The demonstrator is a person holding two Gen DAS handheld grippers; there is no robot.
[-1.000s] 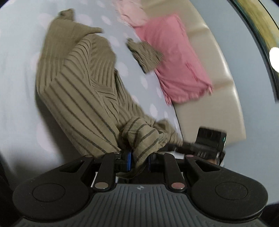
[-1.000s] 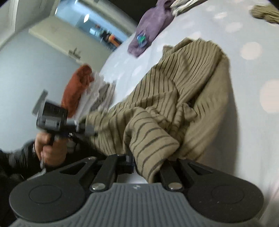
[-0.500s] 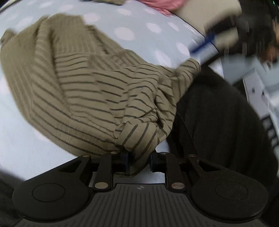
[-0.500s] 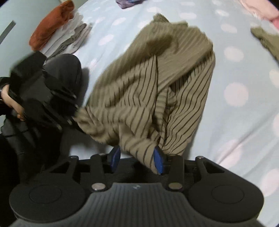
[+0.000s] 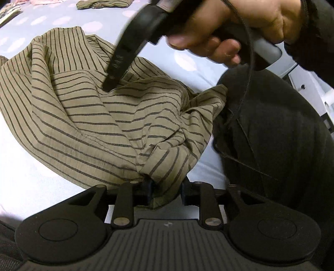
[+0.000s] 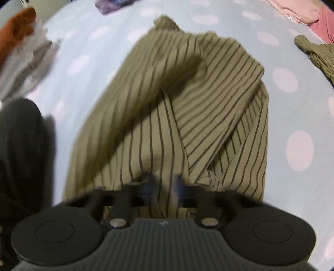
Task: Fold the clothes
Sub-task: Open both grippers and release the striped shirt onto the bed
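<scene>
Garment: the olive striped shirt (image 5: 87, 116) lies rumpled on the pale blue dotted bedsheet (image 5: 25, 187), just in front of the person's dark-clad knee (image 5: 271, 129); one flap is doubled over the body of the cloth.
Handling: thin, limp and light by the look of its folds; it should drape and slide readily, and layers are likely to drag along together when one edge is lifted.
Where to hold: hems, corners and seams look the best places, since a pinch in mid-panel would probably gather a bunch instead of a clean edge.
Left gripper: the left gripper (image 5: 166, 188) has a bunched cuff or hem between its blue pads, clamped; its jaws have just been easing a little wider while the cloth stays between them.
Right gripper: the right gripper (image 6: 165, 185) is blurred, with striped cloth between its pads; the jaws have just closed, so it reads as pinched on the near edge of the shirt. In the left view its black finger touches the middle of the shirt, with the person's hand (image 5: 229, 27) on the handle.
Around: a second olive piece (image 6: 317, 54), pink clothes (image 6: 309, 14), a purple garment (image 6: 112, 5) and a stack topped with rust-orange cloth (image 6: 16, 23) lie well apart.
In the way: the knee crowds the near edge; the doubled flap may hide the true hem.
</scene>
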